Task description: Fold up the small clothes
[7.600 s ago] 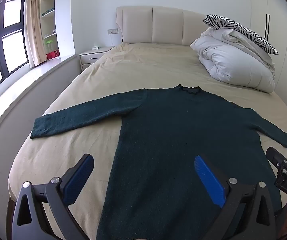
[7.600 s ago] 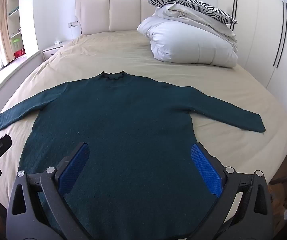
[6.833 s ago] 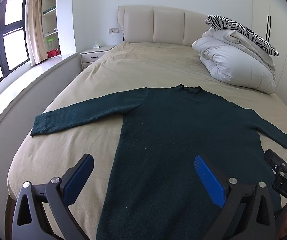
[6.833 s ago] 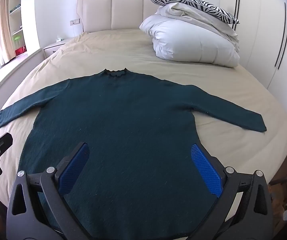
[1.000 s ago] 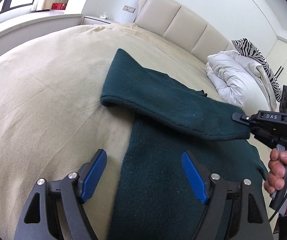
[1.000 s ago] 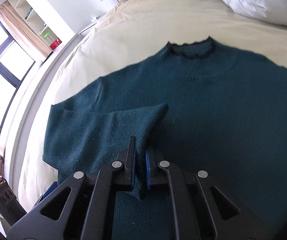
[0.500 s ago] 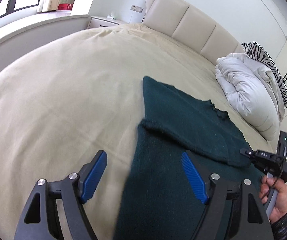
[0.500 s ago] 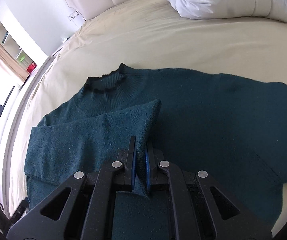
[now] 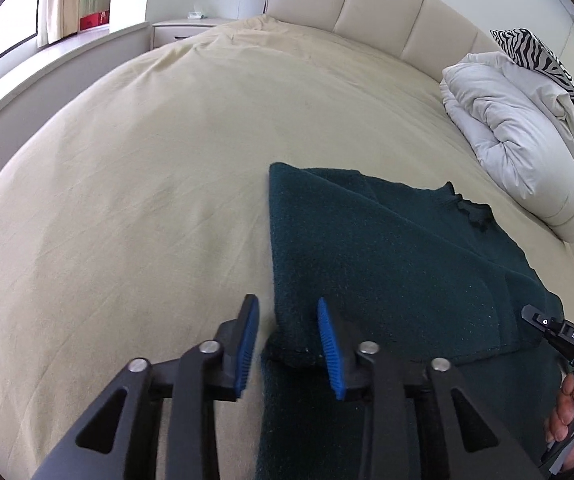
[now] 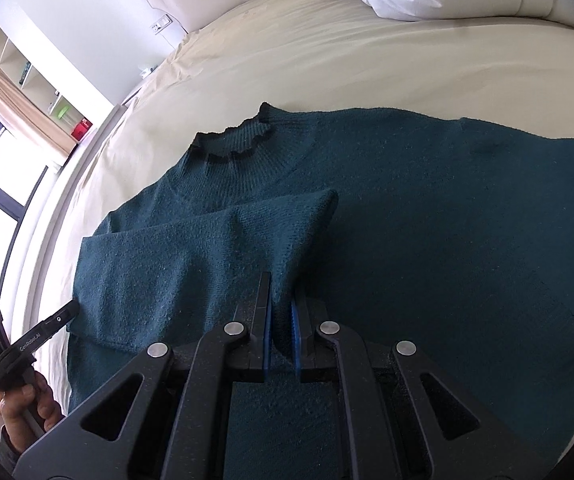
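Where its sleeve (image 10: 215, 248) lies folded across, dark green sweater (image 10: 427, 216), right claw (image 10: 281, 336) pinching cuff, left claw (image 9: 287, 344) spread.

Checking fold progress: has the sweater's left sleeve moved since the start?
Yes. The left sleeve, which lay stretched toward the window side of the bed, now lies folded across the sweater body, its cuff in the right gripper.

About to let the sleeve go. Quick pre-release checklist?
1. Right gripper shut on sleeve: ok.
2. Sleeve lies across the sweater body, below the collar: ok.
3. Left gripper astride the folded side edge, jaws partly apart, not clamped: ok.
4. Folded edge straight: ok in left view.
5. Other sleeve folded: cannot tell, outside both views.
6. Sheet bare beside the sweater: ok.
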`<state>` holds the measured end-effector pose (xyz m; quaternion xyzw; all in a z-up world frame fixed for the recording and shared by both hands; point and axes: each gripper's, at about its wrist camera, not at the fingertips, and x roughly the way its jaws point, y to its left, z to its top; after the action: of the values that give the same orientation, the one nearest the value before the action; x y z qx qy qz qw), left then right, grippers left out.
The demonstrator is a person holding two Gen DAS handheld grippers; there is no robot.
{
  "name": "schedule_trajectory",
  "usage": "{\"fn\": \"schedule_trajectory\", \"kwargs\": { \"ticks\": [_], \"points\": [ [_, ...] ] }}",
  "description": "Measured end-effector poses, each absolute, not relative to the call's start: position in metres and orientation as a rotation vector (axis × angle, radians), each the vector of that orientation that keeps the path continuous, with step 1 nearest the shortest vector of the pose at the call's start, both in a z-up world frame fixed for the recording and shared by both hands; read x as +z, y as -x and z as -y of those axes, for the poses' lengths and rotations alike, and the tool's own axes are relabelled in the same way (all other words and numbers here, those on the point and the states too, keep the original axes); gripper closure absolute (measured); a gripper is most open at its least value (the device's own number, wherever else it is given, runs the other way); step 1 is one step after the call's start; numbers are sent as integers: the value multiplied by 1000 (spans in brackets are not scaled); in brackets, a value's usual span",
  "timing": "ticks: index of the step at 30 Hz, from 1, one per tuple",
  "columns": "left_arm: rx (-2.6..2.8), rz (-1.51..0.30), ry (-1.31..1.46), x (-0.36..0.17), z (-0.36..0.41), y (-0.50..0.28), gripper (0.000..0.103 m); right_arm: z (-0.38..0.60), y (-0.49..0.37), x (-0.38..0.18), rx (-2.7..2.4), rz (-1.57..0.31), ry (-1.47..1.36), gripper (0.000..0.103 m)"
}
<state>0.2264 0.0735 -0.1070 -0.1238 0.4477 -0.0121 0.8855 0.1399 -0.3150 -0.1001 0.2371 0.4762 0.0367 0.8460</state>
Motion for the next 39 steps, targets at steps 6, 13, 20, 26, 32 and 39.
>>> {"fn": "schedule_trajectory", "kwargs": {
  "ticks": [6, 13, 20, 26, 32, 39],
  "points": [
    [-56, -931, 194, -110, -62, -229, 56, 302, -139, -91, 86, -1001, -447, 96],
    [-79, -947, 228, -114, -73, -235, 92, 302, -137, -89, 76, -1003, -438, 96],
    [-51, -904, 237, -118, -84, -225, 95, 298, -136, -78, 96, -979, -491, 96],
    [-17, -884, 249, -130, -91, -219, 96, 298, -144, -74, 72, -971, -423, 97],
    [-11, -879, 225, -131, -88, -220, 97, 339, -157, -118, 34, -1041, -556, 98],
    [-1, -869, 215, -131, -88, -217, 95, 317, -156, -67, 18, -902, -379, 97]
  ]
}}
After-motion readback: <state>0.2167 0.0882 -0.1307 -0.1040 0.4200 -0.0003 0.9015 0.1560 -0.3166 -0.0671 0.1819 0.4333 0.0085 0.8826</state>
